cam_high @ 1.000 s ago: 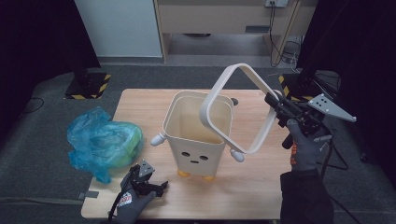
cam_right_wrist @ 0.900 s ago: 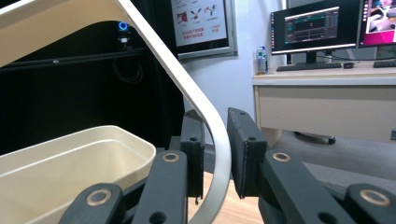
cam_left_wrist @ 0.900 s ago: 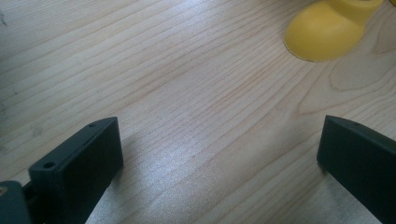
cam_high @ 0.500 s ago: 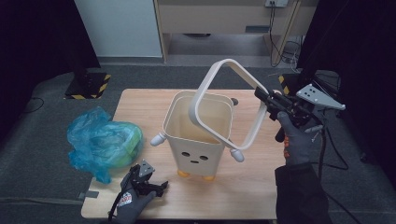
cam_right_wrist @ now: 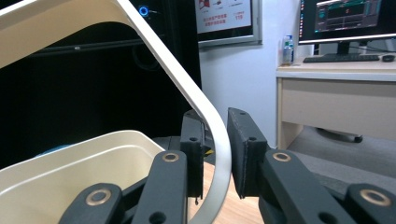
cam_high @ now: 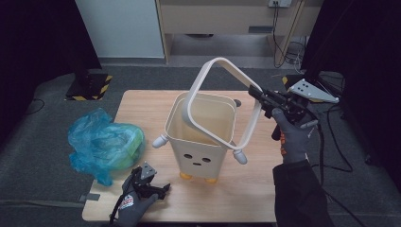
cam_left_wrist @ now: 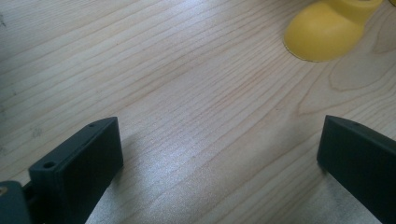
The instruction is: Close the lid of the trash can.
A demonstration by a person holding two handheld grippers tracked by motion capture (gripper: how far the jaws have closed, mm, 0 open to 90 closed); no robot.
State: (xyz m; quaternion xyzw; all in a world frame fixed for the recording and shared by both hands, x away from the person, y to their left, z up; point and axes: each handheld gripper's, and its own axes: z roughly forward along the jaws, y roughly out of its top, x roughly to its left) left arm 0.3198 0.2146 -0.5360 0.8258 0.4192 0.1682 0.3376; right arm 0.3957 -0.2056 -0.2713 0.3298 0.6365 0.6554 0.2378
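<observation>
A cream bin [cam_high: 201, 142] with a dotted face, white side arms and yellow feet stands mid-table. Over it hangs its cream rim ring [cam_high: 195, 86], tilted steeply, its low edge dipping into the bin's mouth. My right gripper [cam_high: 257, 94] is shut on the ring's right side; in the right gripper view the black pads [cam_right_wrist: 215, 154] pinch the ring band [cam_right_wrist: 163, 51] above the bin wall [cam_right_wrist: 70, 163]. My left gripper [cam_high: 158, 189] rests at the table's front edge, left of the bin. Its jaws [cam_left_wrist: 219, 154] stand open over bare wood, near a yellow foot [cam_left_wrist: 327, 32].
A crumpled blue plastic bag [cam_high: 101, 142] lies on the wooden table's [cam_high: 142, 104] left edge. A black-and-yellow striped block [cam_high: 90, 85] sits on the dark floor beyond the left corner. A desk and cables stand behind the table.
My right gripper has carried the ring leftward and a little up, so the ring now leans farther over the bin. The left gripper has stayed put.
</observation>
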